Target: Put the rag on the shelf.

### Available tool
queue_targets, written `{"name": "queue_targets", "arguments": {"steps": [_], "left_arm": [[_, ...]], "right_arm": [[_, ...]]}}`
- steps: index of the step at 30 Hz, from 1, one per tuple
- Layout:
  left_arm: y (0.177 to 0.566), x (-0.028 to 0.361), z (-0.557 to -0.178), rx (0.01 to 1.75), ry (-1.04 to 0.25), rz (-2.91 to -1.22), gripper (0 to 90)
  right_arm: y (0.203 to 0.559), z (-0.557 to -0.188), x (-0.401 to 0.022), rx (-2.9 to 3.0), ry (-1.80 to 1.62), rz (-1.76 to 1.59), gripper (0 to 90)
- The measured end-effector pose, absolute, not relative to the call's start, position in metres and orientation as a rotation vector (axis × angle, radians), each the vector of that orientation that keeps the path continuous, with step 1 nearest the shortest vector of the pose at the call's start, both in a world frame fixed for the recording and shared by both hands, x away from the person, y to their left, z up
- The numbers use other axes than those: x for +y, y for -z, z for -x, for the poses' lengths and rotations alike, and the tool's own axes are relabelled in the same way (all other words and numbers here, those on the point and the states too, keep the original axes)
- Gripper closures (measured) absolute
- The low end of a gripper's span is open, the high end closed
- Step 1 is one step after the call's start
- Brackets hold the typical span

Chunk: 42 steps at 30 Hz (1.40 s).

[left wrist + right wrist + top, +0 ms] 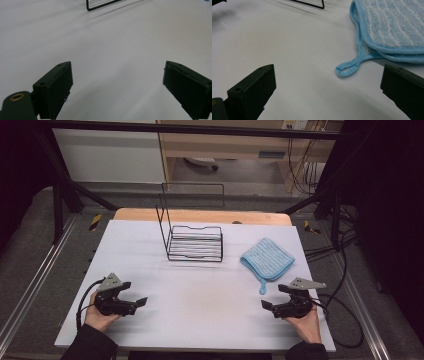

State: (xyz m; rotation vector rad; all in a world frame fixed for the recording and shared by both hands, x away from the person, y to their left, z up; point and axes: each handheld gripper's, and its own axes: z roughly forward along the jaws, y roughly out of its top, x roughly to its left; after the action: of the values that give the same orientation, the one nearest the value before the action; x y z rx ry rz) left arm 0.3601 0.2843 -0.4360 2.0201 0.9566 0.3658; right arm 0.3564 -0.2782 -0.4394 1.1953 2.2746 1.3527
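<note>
A white surface (pixel 200 305) under a black frame, cables trailing off to the right of the high view, and both grippers sit low in the frame with nothing in them. The right gripper (pixel 274 308) has its jaws spread wide, and so does the left gripper (pixel 137 302), out at lower left. The thing to watch is the blue cloth (pixel 267 258), folded, lying right of centre in the high view, just above the right gripper and well apart from the left one. So the right hand is clearly the nearer. In the right gripper view the cloth (pixel 392 27) fills the upper right, and its hanging loop (pixel 347 68) trails down toward the jaws, ahead of them and right of middle. The wire rack (pixel 195 242) stands upper centre, to the cloth's left. My call: the right gripper goes forward for that loop or near edge.
</note>
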Motion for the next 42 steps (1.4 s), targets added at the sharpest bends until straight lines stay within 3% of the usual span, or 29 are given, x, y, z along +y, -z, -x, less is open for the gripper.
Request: {"name": "queue_targets", "arguments": {"steps": [15,29,34,42], "left_arm": [[0.437,0.287,-0.36,0.959,-0.371,-2.025,9.1],[0.439,0.284,-0.36,0.964,-0.376,-2.046,9.5],[0.439,0.284,-0.36,0.966,-0.383,-2.052,9.5],[0.439,0.283,-0.361,0.969,-0.384,-2.057,9.8]], "right_arm": [[0.438,-0.358,-0.273,2.231,-1.296,-1.229,5.6],[0.448,-0.382,-0.258,2.217,-1.163,-1.315,48.1],[0.453,-0.388,-0.255,2.21,-1.09,-1.34,57.0],[0.455,-0.394,-0.254,2.174,-1.088,-1.351,63.1]]}}
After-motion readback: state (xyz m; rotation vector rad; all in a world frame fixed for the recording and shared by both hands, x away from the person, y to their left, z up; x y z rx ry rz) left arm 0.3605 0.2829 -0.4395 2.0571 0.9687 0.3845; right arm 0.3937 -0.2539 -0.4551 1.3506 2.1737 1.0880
